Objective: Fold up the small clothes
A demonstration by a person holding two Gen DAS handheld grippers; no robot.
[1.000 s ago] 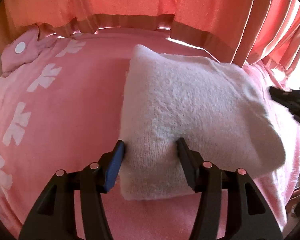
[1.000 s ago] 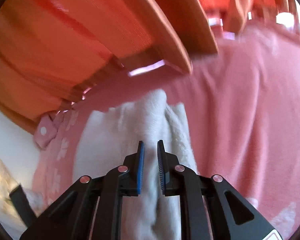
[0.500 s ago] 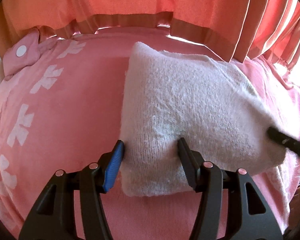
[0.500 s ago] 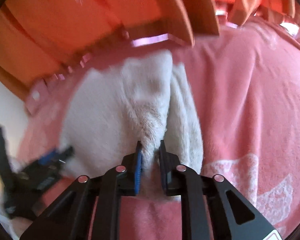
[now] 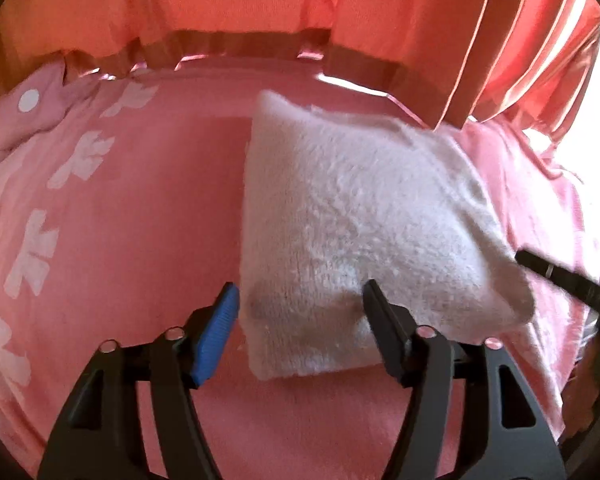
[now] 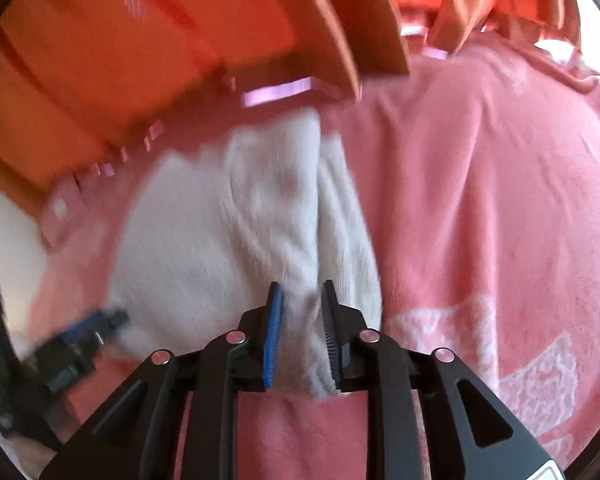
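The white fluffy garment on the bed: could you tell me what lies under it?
The white garment rests on the pink blanket, which shows all around it. Whatever lies directly beneath is covered.

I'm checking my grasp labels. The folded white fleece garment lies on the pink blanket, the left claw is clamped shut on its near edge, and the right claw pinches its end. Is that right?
One thing is wrong: the left claw is open, its fingers spread around the near edge of the white fleece garment without clamping it, as the left wrist view shows. The garment does lie on the pink blanket, and the right claw pinches its end.
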